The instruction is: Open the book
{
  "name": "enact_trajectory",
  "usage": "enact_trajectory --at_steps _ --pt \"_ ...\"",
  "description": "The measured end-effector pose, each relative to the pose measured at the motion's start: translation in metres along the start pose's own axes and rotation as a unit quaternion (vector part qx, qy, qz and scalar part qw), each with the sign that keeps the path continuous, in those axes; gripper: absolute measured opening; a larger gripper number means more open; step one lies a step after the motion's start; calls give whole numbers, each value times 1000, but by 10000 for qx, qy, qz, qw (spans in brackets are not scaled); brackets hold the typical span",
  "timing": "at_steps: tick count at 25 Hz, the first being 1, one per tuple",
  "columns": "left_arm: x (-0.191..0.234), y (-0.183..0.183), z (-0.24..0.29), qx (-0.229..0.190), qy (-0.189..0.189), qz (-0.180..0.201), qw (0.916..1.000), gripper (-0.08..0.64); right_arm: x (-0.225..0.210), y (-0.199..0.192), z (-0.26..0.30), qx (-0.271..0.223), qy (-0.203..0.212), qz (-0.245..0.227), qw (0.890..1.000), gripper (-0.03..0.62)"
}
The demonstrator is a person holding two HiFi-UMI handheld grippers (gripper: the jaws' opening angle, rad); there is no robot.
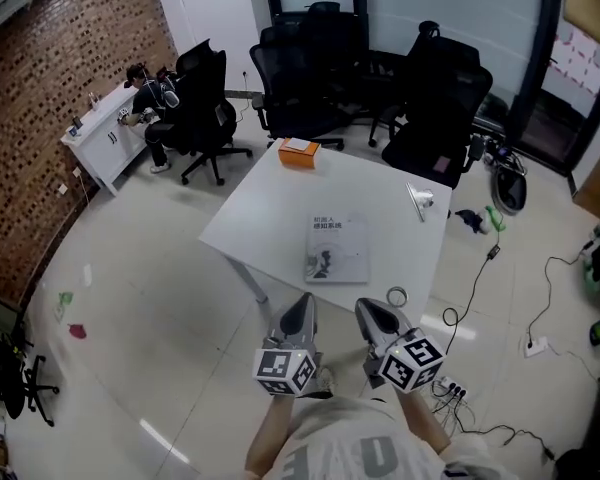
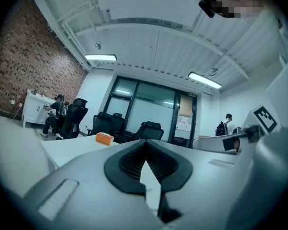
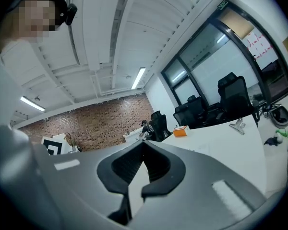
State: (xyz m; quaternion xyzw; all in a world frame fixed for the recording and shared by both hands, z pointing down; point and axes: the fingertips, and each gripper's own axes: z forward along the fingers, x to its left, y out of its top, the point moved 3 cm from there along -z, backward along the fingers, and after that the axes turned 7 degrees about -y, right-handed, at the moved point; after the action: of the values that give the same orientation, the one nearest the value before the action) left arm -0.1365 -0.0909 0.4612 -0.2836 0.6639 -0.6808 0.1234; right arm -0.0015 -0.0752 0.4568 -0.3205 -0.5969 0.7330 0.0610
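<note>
Approach stage, by judgement: the book (image 1: pixel 337 250) lies closed and untouched on the white tabletop (image 1: pixel 380 183), at 12 o'clock from both grippers. The left gripper (image 1: pixel 304 306) and right gripper (image 1: pixel 368 310) hover at the near edge, fingers (image 2: pixel 125 164) pressed together, empty. The next move calls for catching the cover's edge and lifting it. An orange box (image 1: pixel 299 152) sits at the tabletop's 11 o'clock, office chairs (image 1: pixel 300 78) stand beyond, and a brick wall (image 1: pixel 50 98) runs at 9 o'clock.

The thin, pale grey rectangular book (image 1: pixel 336 250) lies closed and flat, front cover up, on the bare top of the white square table (image 1: pixel 270 203). In the head view it sits on the half of the tabletop nearer the person, a little inside the near edge, with its long sides running away from the viewer. The cover carries a few lines of dark print at its upper left and a small dark picture lower down.
</note>
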Motion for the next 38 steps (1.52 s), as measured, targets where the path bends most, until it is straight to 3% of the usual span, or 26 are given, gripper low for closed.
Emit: enact_trajectory --at_steps 6,10,15,21,26,33,38 --pt "60 5 40 316 -112 72 9994 12 -11 -1 67 96 -178 271 9994 3" --pt "81 -2 62 384 -178 -44 9991 12 -14 5 82 7 -261 137 9996 3" --pt "66 -12 99 534 -437 81 9976 12 -40 13 86 -79 -397 91 9991 4" --pt "48 -6 118 476 -473 143 9976 12 -65 17 97 266 -422 219 9985 5" --pt "71 -16 128 492 295 73 9983 12 -84 16 111 341 -405 360 9979 5" --pt "85 -41 127 607 487 175 9968 12 -125 -17 127 888 -579 557 9928 5" --pt "88 -66 130 740 541 102 9957 12 -137 -35 128 1175 -532 371 9909 5"
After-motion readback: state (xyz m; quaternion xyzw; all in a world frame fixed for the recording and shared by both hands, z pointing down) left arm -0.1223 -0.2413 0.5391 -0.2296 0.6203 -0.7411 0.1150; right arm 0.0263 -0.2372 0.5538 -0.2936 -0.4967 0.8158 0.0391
